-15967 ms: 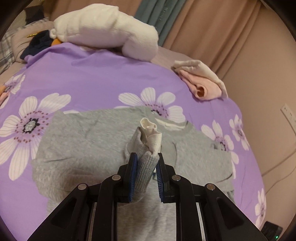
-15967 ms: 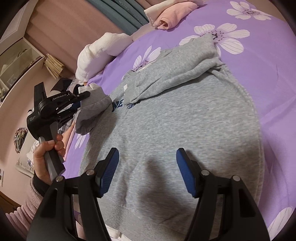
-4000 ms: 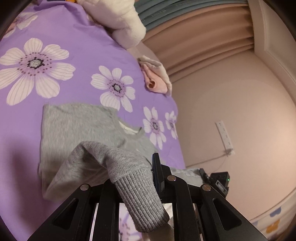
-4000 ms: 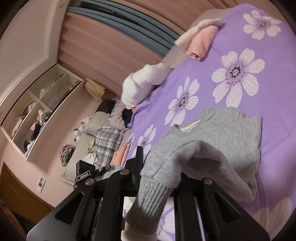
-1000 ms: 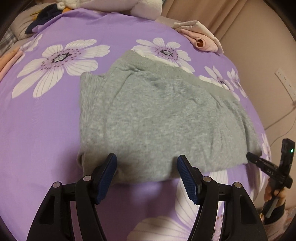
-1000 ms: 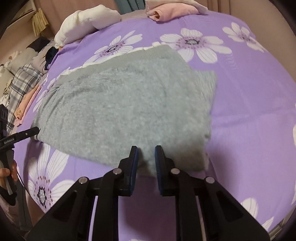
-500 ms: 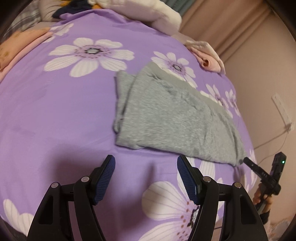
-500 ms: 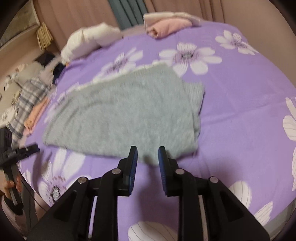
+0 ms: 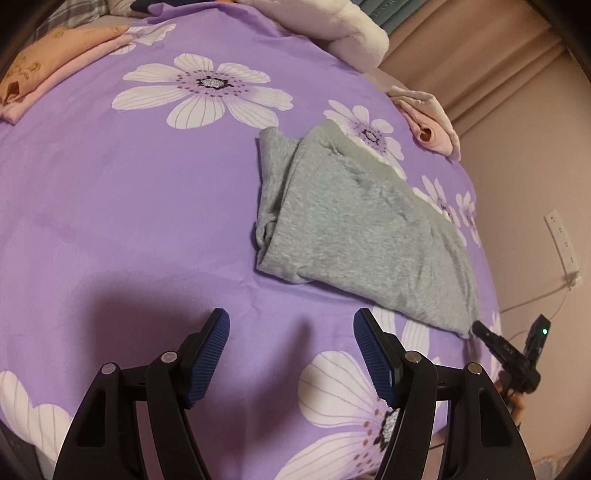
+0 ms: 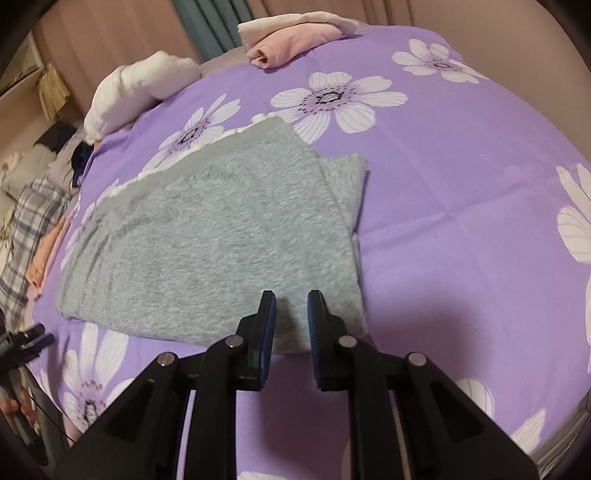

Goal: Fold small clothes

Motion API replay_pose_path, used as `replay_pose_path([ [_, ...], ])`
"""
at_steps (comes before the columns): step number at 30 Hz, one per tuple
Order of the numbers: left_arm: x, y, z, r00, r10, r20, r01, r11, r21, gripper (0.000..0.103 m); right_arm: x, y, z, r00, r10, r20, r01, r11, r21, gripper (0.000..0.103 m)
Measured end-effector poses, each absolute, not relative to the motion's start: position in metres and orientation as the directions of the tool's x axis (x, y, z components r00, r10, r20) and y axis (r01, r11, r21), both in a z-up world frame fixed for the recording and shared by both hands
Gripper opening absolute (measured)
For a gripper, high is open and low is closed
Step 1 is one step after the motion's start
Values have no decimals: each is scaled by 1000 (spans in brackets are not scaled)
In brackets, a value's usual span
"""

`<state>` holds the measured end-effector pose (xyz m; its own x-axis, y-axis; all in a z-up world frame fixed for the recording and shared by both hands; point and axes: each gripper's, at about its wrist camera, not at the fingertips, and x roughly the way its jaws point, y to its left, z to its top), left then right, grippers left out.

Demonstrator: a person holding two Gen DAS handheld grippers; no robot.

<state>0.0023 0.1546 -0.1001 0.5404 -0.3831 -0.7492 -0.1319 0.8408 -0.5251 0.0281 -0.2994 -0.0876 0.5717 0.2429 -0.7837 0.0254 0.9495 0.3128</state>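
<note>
We have let go of the folded grey knit sweater (image 10: 221, 236), now flat on the purple flowered bedsheet (image 9: 110, 206); our left gripper (image 9: 291, 354) hangs wide and empty, pulled back, our right gripper (image 10: 291, 321) narrowing on nothing; the fold looks done.

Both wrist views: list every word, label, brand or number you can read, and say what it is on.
No text can be read in either view.
Teal curtain: faint raised lettering near its top edge, too blurred to read.
Orange folded garment: small printed motifs, no legible words.
Grey sweater: folded, no print showing.
Right gripper and left gripper: no label visible.
</note>
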Motion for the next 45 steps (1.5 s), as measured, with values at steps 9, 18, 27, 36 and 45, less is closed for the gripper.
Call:
replay_pose_path([
  [9,15,154,-112,518,-467,-716,-150,775,-614,68,-3,-284,-54,646,362,-672,-64,903,425,51],
  [18,29,150,-111,523,-465,-714,-138,781,-609,68,5,-251,-49,621,434,-652,-133,879,459,53],
  [27,42,150,-118,518,-471,-714,-122,786,-606,68,13,-229,-50,591,463,-661,-170,872,458,54],
  [36,57,150,-122,515,-499,-697,-99,773,-627,74,21,-212,-58,553,481,-681,-178,866,467,54],
  [45,76,157,-126,515,-549,-658,-96,726,-681,75,23,-203,-61,540,479,-692,-182,869,460,54],
])
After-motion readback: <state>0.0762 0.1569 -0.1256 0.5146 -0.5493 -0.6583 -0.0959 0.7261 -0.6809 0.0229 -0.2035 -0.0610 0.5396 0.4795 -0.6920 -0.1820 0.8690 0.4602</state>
